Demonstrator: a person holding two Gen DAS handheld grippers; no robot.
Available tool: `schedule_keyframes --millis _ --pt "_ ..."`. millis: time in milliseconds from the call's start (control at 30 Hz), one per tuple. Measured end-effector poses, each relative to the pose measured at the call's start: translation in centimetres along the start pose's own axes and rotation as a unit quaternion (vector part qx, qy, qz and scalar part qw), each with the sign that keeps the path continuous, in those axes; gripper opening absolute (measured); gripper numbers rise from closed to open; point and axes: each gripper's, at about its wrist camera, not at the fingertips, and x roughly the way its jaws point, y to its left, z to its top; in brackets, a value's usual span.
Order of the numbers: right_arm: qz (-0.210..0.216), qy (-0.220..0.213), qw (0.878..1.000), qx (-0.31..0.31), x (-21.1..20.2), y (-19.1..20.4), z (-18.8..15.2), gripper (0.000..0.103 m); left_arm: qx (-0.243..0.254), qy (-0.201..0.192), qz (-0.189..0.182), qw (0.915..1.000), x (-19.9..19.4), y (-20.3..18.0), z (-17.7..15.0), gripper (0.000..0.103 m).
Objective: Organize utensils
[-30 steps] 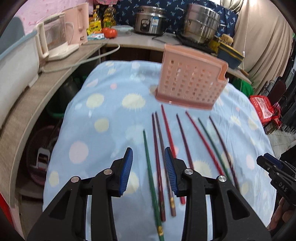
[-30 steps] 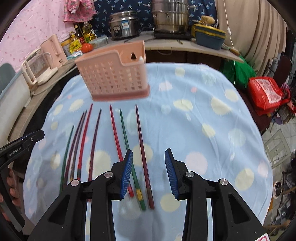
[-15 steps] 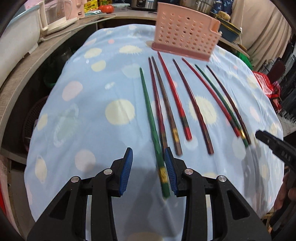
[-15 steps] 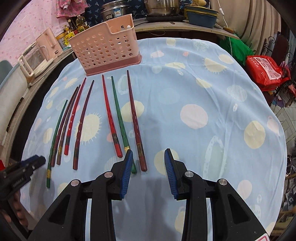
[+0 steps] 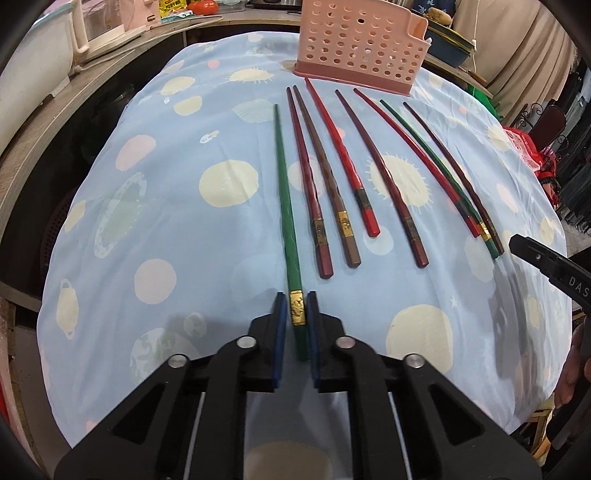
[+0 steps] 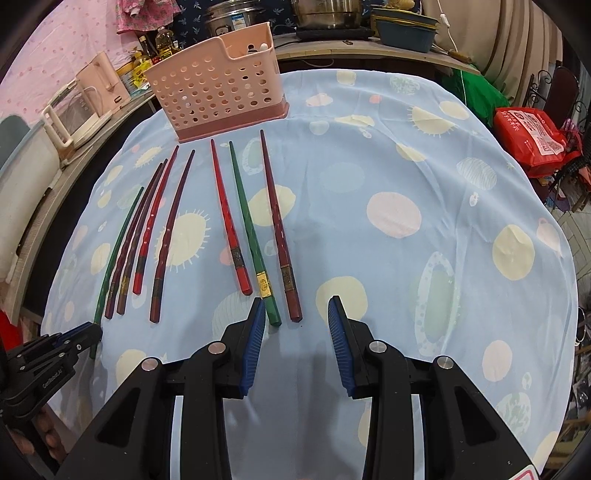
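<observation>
My left claw (image 5: 294, 314) tight around the long green wooden chopstick (image 5: 287, 218), my right claw (image 6: 296, 314) wide apart above the blue spotted cloth (image 6: 406, 177).

Home kitchen and dining corner. Round table under a blue spotted tablecloth (image 6: 424, 177), backed by a curved counter (image 6: 369, 55) carrying a rice cooker (image 6: 236, 18), steel pot (image 6: 325, 13), cooking oil bottles (image 6: 162, 38) and a pink kettle (image 6: 105, 79). Curtains (image 6: 509, 33) hang at right; a red shopping bag (image 6: 532, 136) sits on the floor.
</observation>
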Motion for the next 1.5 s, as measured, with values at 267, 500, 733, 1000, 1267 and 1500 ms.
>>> schedule_keyframes --millis 267,500,733,1000,1267,1500 --pt "0.003 0.004 1.0 -0.002 0.7 0.0 0.5 0.023 -0.007 0.002 -0.007 0.9999 0.0 0.5 0.2 0.007" --pt "0.003 0.013 1.0 -0.009 2.2 0.4 0.8 0.019 -0.007 0.003 -0.005 1.0 0.2 0.5 0.3 0.007" --pt "0.001 0.011 1.0 -0.015 2.9 0.7 1.4 0.012 -0.009 0.004 -0.008 0.9999 0.3 0.5 0.4 0.007" --pt "-0.004 0.012 0.999 -0.03 3.2 1.1 1.2 0.008 -0.013 0.006 -0.013 0.9998 0.3 0.5 0.5 0.007" --pt "0.007 -0.003 1.0 -0.022 1.2 0.8 1.0 0.007 -0.019 -0.001 -0.02 0.9996 -0.7 0.6 0.4 0.007" --pt "0.019 -0.038 0.999 -0.018 -2.2 0.9 1.5 0.007 -0.022 -0.032 -0.028 0.9988 -3.5 0.8 1.0 0.007"
